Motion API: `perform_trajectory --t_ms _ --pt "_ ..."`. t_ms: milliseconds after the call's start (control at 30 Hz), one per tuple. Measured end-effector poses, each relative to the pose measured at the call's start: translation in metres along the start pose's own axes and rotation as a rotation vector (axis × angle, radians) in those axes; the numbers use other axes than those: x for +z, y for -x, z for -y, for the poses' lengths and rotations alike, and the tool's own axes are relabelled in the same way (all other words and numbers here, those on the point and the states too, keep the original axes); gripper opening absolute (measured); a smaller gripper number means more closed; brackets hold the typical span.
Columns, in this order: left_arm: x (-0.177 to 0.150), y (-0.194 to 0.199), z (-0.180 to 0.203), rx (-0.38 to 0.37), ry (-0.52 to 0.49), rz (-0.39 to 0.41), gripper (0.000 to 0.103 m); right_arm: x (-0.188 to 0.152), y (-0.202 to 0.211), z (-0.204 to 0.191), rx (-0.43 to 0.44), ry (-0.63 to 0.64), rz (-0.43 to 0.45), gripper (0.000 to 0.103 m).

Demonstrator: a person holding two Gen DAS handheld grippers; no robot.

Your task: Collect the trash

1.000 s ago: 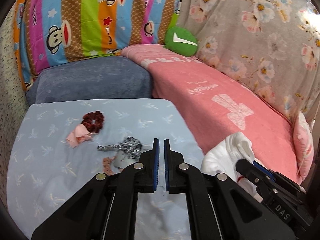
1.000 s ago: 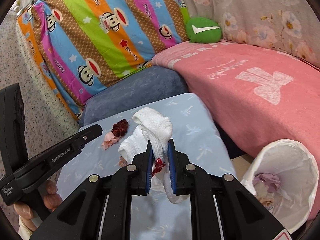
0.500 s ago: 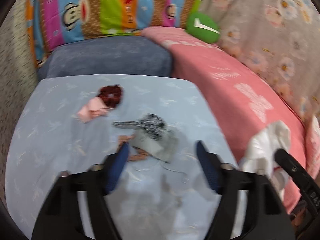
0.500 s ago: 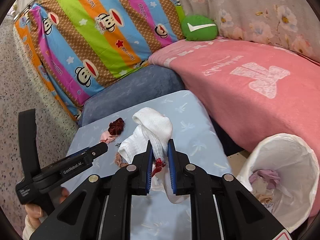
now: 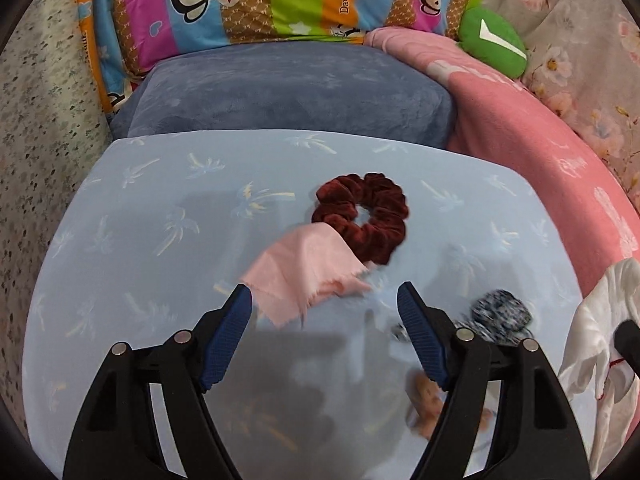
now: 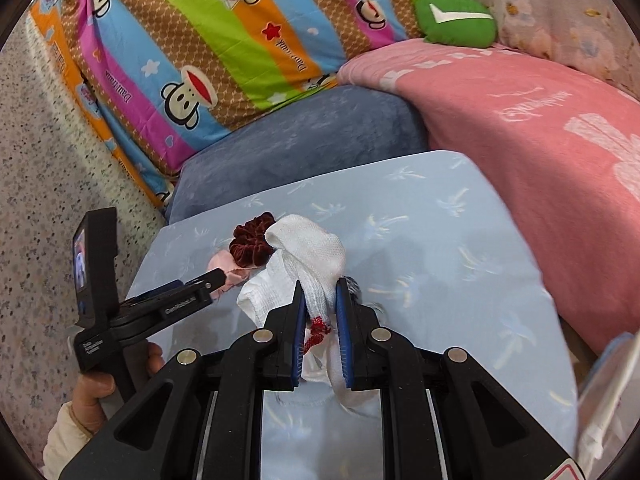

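Both claws are built alike: glossy black plastic frames with triangular cut-outs, round silver screws at the joints, and blue ribbed pads lining the inner faces of the fingers. The left claw (image 5: 325, 312) shows its dark blue pads (image 5: 228, 332) plainly. Seen from the right claw (image 6: 319, 304), the left one has small white lettering on its side and a black upright block carrying a little lit screen. The left hand (image 6: 104, 384) wears a cream sleeve (image 6: 64, 436) with a ribbed cuff.
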State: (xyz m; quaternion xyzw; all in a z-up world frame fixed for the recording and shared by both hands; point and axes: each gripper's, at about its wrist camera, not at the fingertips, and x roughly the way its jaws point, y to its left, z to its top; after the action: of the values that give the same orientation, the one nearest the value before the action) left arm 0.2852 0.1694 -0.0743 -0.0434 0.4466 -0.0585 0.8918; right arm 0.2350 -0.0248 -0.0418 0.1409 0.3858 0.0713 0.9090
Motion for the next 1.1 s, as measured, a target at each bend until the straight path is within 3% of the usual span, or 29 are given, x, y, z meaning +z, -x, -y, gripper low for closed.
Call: perform_trajectory --t_ms 133,200,233,267,333,667,1100 --pt "0.005 -0.019 -0.005 -0.01 0.006 -0.028 0.053 0.004 -0.026 -0.007 0.009 0.003 -0.019 0.014" --pt "0.003 -0.025 -0.007 -0.023 0.012 -0.045 0.034 0.005 -0.034 -0.01 0.01 0.004 -0.027 0.014" --pt "0.003 -0.027 -0.007 -0.027 0.015 -0.054 0.017 0.005 -0.037 -0.01 0.011 0.003 -0.031 0.014" --pt "0.002 -0.027 -0.008 -0.032 0.02 -0.061 0.01 0.003 -0.038 -0.01 0.011 0.003 -0.033 0.014" --pt "0.0 -0.022 -0.008 -0.042 0.031 -0.053 0.005 0.0 -0.038 -0.01 0.009 0.001 -0.038 0.014" --pt "-0.015 0.036 0.005 -0.095 0.04 0.007 0.003 -0.012 0.002 0.001 -0.009 -0.034 -0.009 0.014" --pt "-0.044 0.114 0.081 -0.194 -0.072 0.082 0.003 -0.037 0.113 0.039 -0.055 -0.094 0.1 0.014"
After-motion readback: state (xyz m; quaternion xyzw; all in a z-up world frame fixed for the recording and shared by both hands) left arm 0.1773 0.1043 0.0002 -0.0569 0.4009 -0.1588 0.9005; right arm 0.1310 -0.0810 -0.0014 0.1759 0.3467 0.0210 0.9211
